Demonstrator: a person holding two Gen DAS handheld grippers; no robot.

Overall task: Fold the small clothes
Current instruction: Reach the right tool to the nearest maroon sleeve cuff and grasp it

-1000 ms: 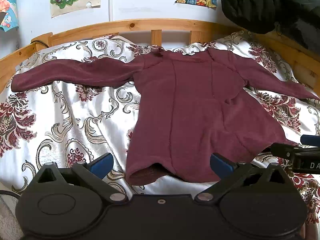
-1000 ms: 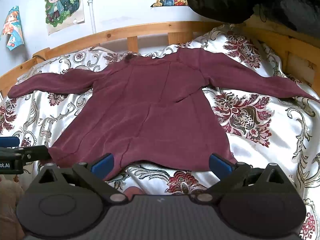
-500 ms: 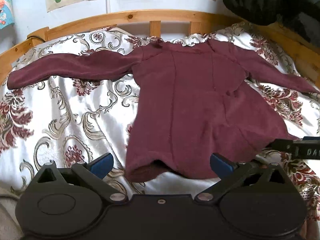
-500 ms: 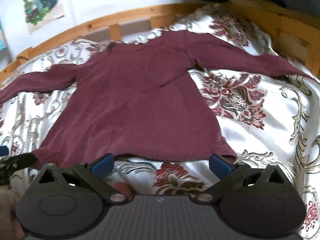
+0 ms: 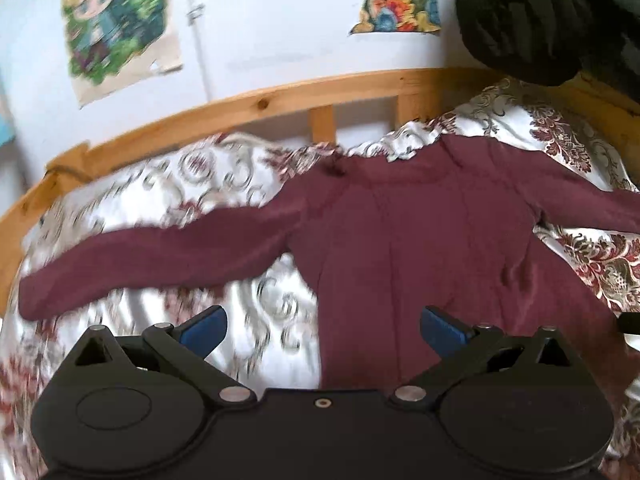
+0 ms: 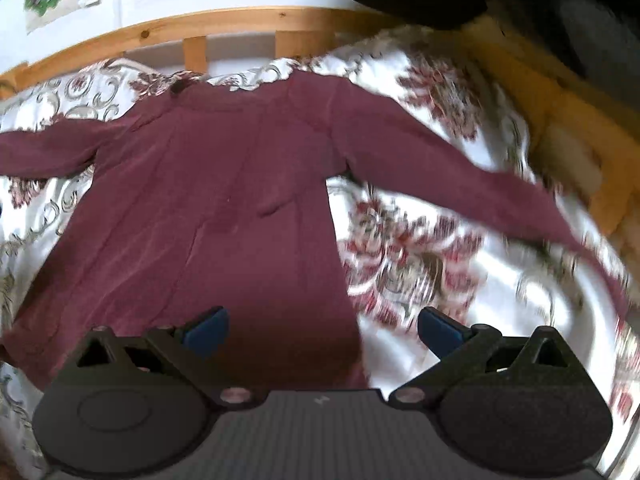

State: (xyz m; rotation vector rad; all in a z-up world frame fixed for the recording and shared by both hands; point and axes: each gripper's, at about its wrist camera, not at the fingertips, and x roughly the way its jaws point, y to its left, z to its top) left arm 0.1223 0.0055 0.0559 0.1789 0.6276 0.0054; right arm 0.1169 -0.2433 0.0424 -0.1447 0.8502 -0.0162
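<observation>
1. One maroon long-sleeved top (image 5: 420,248) lies flat and face-down-or-up (which, the blur hides) on a floral bedspread (image 5: 132,200); its collar points toward the wooden headboard (image 5: 280,100), its hem toward the two cameras; so the body's long axis runs from headboard to grippers.

2. Two grippers hover over the hem end, neither touching cloth that can be seen; the left gripper (image 5: 323,324) has its blue fingers spread wide apart and holds nothing, with the top's left side edge running up between them; the right gripper (image 6: 323,326) is likewise spread and empty, with the top's right side edge between its fingers.

3. Two sleeves reach out sideways, crossing the body's axis; the left sleeve (image 5: 160,256) stretches away from the headboard's middle toward the left rail, nearer the left gripper; the right sleeve (image 6: 460,188) slants out and down toward the right rail, nearer the right gripper.

4. Judged from this layout, no fold has been made; the likely next step is for each gripper to go forward and outward to its own sleeve and bring it across the body.

5. Two cartoon posters (image 5: 120,28) hang above the headboard; one dark bundle (image 5: 552,16) sits at its right end.
</observation>
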